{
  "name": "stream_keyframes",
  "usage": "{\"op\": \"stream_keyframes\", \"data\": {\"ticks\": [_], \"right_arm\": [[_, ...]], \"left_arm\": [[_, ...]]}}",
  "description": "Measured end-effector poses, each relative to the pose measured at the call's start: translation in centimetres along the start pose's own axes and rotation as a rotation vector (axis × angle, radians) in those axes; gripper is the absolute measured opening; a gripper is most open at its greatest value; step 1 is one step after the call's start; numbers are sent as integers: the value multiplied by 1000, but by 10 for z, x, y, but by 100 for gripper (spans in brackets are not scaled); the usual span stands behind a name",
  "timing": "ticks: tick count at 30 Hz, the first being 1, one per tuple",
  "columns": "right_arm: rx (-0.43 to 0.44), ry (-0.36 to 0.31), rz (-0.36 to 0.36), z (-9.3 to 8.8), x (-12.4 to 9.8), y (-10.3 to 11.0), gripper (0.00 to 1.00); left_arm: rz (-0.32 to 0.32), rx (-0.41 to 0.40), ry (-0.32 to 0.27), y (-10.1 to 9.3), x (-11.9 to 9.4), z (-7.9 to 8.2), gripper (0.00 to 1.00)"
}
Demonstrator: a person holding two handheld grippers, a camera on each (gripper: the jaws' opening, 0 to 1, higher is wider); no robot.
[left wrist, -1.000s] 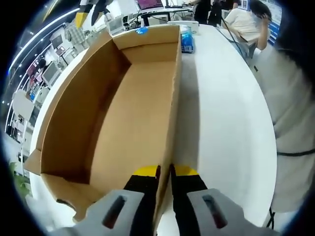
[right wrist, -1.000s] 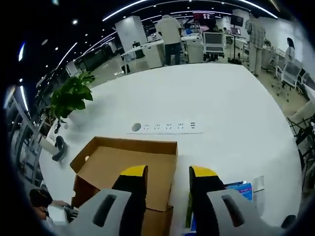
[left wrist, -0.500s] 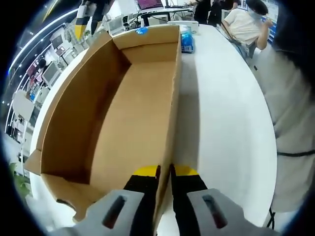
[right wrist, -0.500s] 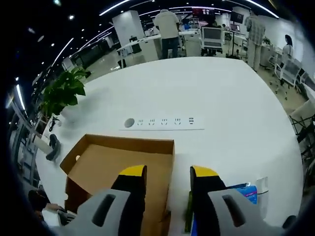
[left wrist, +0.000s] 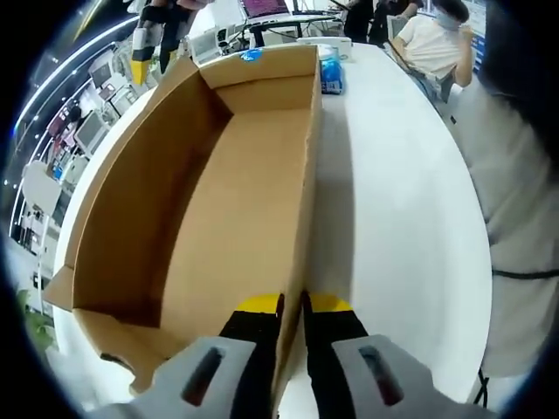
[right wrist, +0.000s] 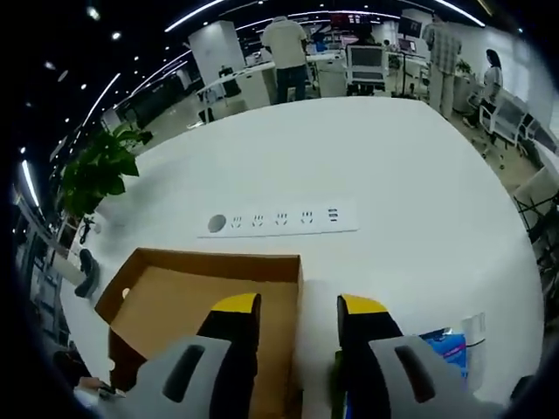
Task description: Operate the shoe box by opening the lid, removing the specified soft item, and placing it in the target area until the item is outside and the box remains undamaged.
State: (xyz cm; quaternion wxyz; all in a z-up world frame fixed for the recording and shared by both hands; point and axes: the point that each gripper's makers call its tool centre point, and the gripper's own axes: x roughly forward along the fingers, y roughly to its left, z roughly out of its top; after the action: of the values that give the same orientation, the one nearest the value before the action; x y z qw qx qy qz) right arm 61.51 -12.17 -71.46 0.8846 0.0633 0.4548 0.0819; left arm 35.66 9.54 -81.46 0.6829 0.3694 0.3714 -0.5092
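An open brown cardboard shoe box (left wrist: pixel 218 201) lies lengthwise on the white table (left wrist: pixel 393 218), and its inside looks bare. My left gripper (left wrist: pixel 293 301) is shut on the near end of the box's right wall. My right gripper (left wrist: pixel 144 48), with black fingers and yellow tips, hangs by the box's far left corner. In the right gripper view, that gripper (right wrist: pixel 297 305) is open with nothing between its fingers, held above the box (right wrist: pixel 201 297). A blue soft packet (left wrist: pixel 332 74) lies on the table just past the box's far end; the same blue packet (right wrist: pixel 450 349) is at lower right.
A white power strip (right wrist: pixel 275 220) lies on the table beyond the box. A potted plant (right wrist: pixel 96 170) stands at the table's left edge. A seated person (left wrist: pixel 432 39) and standing people (right wrist: pixel 284 44) are past the table. My own clothing (left wrist: pixel 524 218) borders the right side.
In the left gripper view the right gripper has come lower and leftwards near the box's far left corner. The right gripper view has shifted slightly. My left gripper and the box have not moved.
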Motion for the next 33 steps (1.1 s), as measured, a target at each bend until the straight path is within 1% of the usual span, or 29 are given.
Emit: {"op": "stream_keyframes", "data": {"ticks": [2,5,10,12,16,19,21,26,30,32,33], "right_arm": [[0,11,3,-1,4,1,33],[-18,12,-13,-1,11,-1,33],[16,31,-28,-3,20,-3,31],[0,43,-43,-5,25,-5,31],[-34,60,-56,-10,35,-8,26],[-41,97,-63,-19,42,-10,25],[-33,97,-59,-20,45,-7,23],[-43,97,-48,-20,53,2,18],[-39,114,-51,-24,60,1,16],[-37,129,-53,-27,62,-2,11],[-26,139,-50,-30,62,-2,6]], "left_arm": [[0,0,0,0,0,0,8],[0,1,-1,0,0,0,8],[-1,-1,0,0,0,-1,8],[0,-4,-1,0,0,-1,8],[0,-5,0,0,1,-1,8],[1,-4,-1,0,1,-1,8],[0,-4,-1,0,1,-1,8],[-2,-5,0,0,1,-1,8],[-1,-1,-1,0,1,0,8],[-1,-2,-1,0,0,0,8],[-1,-3,-1,0,1,0,8]]}}
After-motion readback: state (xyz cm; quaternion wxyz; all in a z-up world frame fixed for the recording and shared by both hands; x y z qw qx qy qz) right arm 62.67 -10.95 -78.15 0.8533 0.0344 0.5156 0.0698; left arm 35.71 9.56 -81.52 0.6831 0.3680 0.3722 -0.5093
